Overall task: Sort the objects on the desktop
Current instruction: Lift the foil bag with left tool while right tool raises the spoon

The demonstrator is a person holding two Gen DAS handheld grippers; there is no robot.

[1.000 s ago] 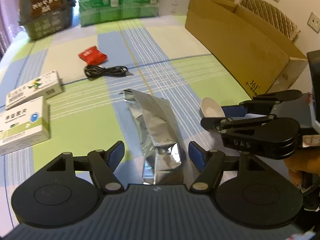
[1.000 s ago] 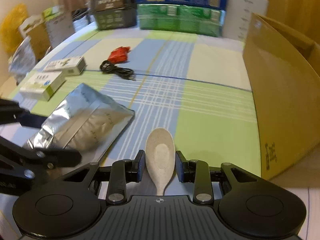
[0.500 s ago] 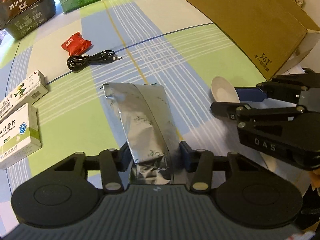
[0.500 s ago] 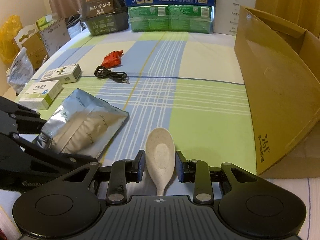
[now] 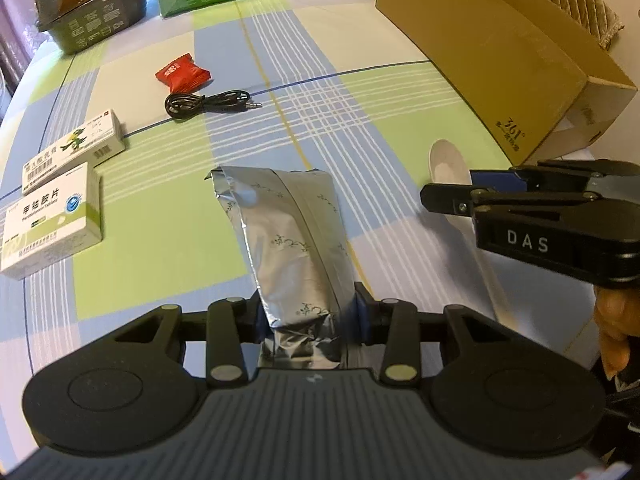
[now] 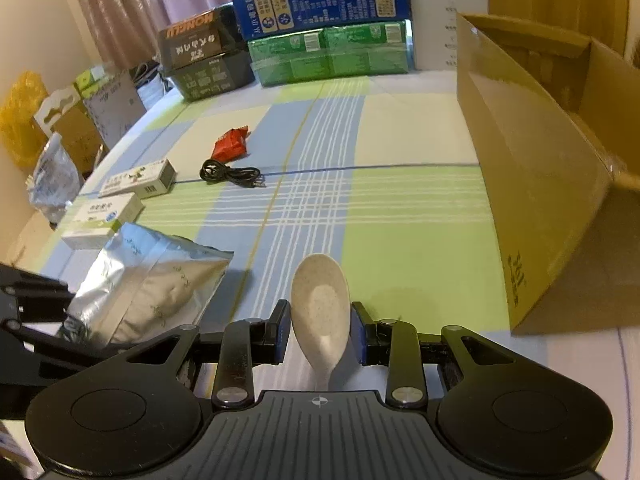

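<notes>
My left gripper [image 5: 310,314] is shut on the near end of a silver foil pouch [image 5: 288,232], which stretches away from me over the checked cloth. The same pouch [image 6: 152,296] shows at the lower left of the right wrist view, with its far end raised a little. My right gripper [image 6: 320,332] is shut on a pale speckled spoon [image 6: 320,300], with the pads on the sides of the bowl and the handle pointing back at the camera. In the left wrist view, the spoon [image 5: 446,160] sticks out of the right gripper [image 5: 460,186], just right of the pouch.
An open cardboard box [image 6: 540,184] stands along the right side. On the cloth lie a red snack packet [image 5: 182,74], a coiled black cable [image 5: 208,102] and two medicine boxes [image 5: 74,144] [image 5: 50,220]. Stacked cartons [image 6: 328,56] line the far edge.
My left gripper was open around the pouch; it has shut on the pouch's near end and raised it. My right gripper has kept the spoon and risen slightly.
</notes>
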